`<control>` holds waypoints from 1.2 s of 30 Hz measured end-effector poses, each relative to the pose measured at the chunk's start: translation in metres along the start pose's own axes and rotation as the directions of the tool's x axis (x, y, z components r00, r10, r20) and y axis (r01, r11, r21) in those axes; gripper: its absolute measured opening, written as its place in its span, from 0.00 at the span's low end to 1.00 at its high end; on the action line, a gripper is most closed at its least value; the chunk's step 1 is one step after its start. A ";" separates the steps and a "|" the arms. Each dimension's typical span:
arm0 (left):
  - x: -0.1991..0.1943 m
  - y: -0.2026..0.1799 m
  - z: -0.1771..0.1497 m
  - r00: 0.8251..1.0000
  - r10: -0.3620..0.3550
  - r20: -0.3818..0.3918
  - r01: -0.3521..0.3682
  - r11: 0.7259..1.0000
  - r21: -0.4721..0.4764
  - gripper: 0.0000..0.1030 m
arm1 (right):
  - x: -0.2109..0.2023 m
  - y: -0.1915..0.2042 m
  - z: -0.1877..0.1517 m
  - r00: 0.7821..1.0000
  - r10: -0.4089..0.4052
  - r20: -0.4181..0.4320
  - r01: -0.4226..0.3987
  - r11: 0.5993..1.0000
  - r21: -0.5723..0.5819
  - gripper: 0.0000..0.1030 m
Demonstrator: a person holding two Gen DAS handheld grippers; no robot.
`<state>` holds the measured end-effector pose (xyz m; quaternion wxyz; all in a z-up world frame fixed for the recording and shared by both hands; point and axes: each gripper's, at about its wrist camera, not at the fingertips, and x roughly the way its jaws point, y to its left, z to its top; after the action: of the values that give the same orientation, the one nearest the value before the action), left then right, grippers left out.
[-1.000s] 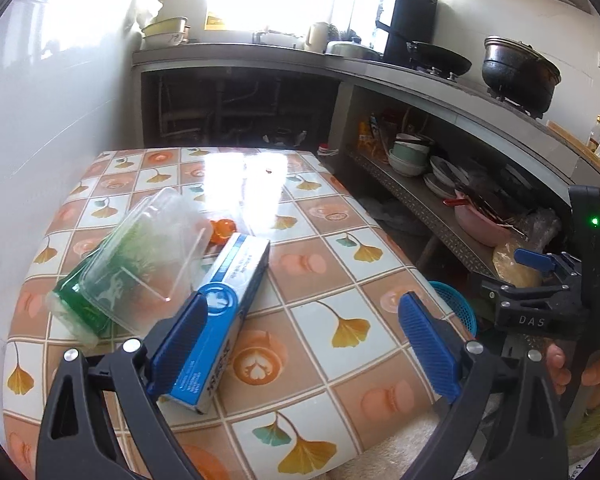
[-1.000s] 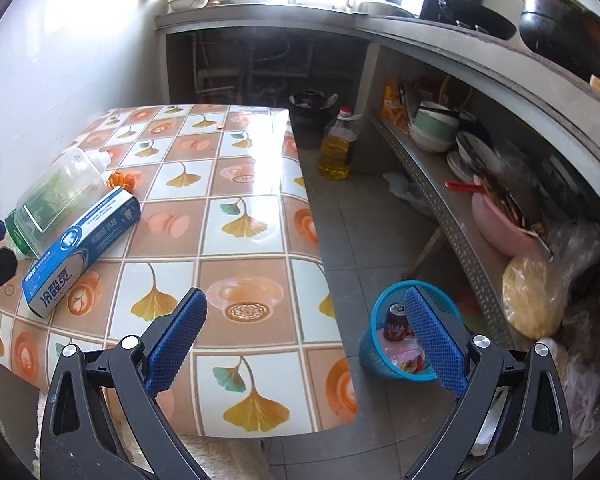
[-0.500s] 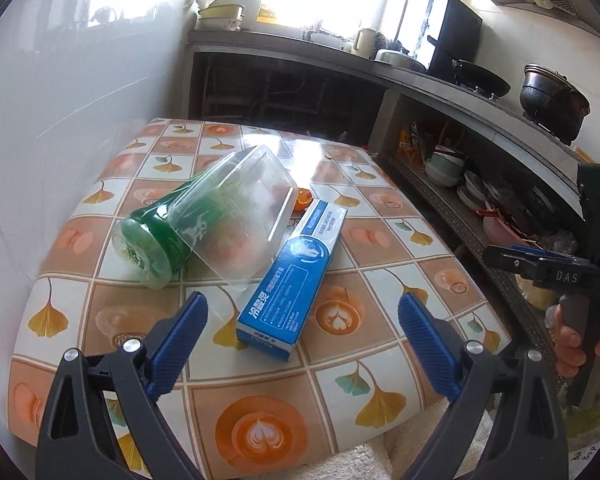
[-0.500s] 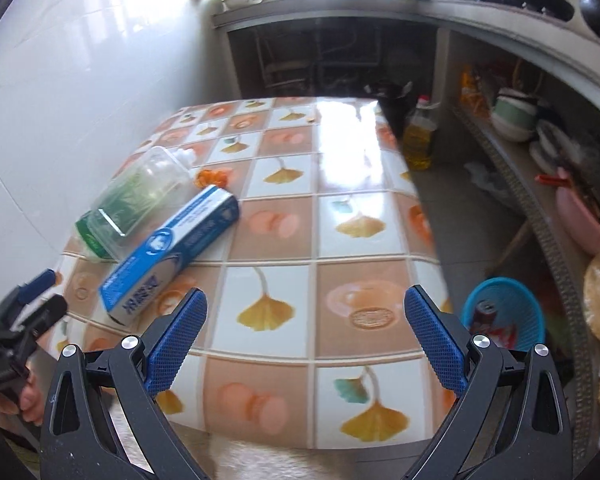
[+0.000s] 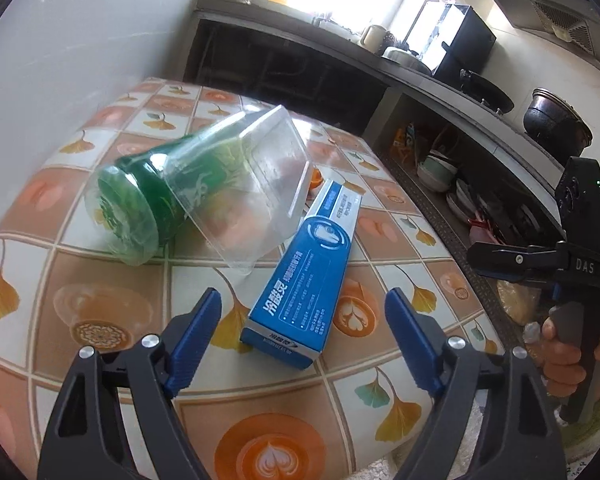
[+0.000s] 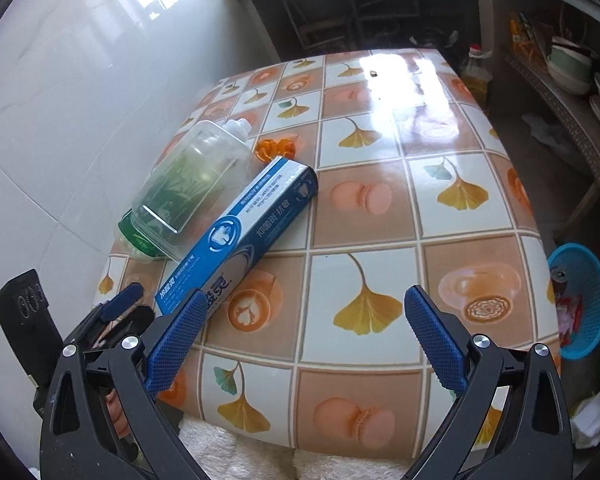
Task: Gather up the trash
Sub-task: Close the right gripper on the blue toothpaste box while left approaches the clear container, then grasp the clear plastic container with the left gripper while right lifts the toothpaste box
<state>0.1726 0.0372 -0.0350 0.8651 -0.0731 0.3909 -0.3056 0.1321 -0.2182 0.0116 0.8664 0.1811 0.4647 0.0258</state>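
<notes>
A blue toothpaste box [image 5: 312, 272] [image 6: 240, 236] lies on the tiled table [image 6: 380, 208]. A clear plastic bottle with a green base [image 5: 204, 184] [image 6: 188, 184] lies on its side against it. A small orange wrapper [image 6: 276, 148] sits behind them. My left gripper [image 5: 304, 340] is open, just in front of the box's near end and above the table. My right gripper [image 6: 304, 336] is open and empty over the table's near edge, to the right of the box. A blue basket [image 6: 580, 300] with trash stands on the floor at the right.
A white tiled wall [image 6: 60, 100] runs along the table's left side. Shelves with bowls and dishes [image 5: 452, 184] and a counter with pots [image 5: 556, 128] stand to the right. An oil bottle [image 6: 476, 68] stands on the floor behind the table.
Both grippers have swung left toward the box and bottle. The left gripper has moved closer to the box's near end. The basket has slid to the right edge of the right view.
</notes>
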 end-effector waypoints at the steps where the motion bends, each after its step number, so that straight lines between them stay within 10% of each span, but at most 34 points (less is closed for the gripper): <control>1: 0.008 0.002 -0.001 1.000 -0.010 -0.027 0.010 1.000 -0.016 0.77 | 0.001 0.000 0.000 1.000 0.004 -0.004 -0.004 1.000 0.002 0.92; 16: 0.017 -0.063 -0.039 0.943 -0.285 -0.173 0.299 0.952 0.062 0.73 | 0.061 0.008 0.039 0.996 0.036 -0.087 -0.034 0.999 0.030 0.85; 24: -0.027 -0.050 -0.019 0.998 -0.065 -0.013 0.066 0.982 0.176 0.76 | 0.102 0.033 0.037 0.984 -0.032 -0.177 0.017 0.996 -0.082 0.67; 28: -0.034 -0.052 0.007 0.993 0.057 0.101 -0.079 0.971 0.227 0.86 | 0.106 0.036 0.033 0.984 -0.039 -0.171 0.021 0.994 -0.108 0.58; 36: 0.000 -0.069 0.052 0.949 0.254 0.189 -0.313 0.837 0.448 0.94 | 0.086 -0.002 0.025 0.990 -0.026 -0.138 0.022 0.999 -0.031 0.54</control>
<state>0.1776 -0.0245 0.0261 0.9144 0.1801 0.2575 -0.2550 0.2011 -0.2094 -0.0446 0.8349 0.1604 0.5253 0.0350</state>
